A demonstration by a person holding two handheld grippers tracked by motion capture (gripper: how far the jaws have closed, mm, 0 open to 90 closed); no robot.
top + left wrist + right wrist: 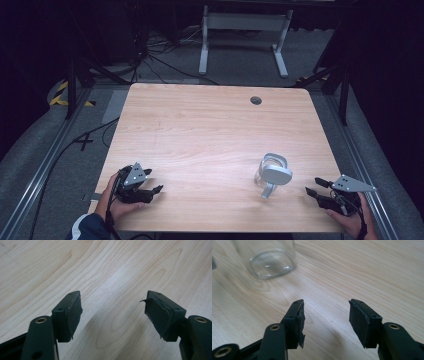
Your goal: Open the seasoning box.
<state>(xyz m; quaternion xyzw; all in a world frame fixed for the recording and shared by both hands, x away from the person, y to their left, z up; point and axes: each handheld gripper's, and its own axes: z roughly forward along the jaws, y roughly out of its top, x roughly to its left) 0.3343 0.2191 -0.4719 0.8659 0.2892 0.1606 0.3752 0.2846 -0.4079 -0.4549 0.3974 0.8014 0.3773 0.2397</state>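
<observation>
Now both grippers' fingers apart, empty: left gripper point(156, 190), right gripper point(312, 187) near glass jar point(272, 172).

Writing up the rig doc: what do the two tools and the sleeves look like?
Both tools, left tool and right tool, are black, each topped by a grey three-cornered plate. Jaws are flat black blocks with dark pads, frayed at the edges, and brass-ringed holes behind. A black cable trails from the left tool. The left sleeve is dark blue with white.

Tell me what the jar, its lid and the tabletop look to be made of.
Jar: clear glass by the look, see-through with bright glints on its thick base.
Lid: pale grey, matte, probably plastic; too small to be sure.
Tabletop: light wood or wood-look laminate, with smooth, faintly glossy grain lines.
</observation>
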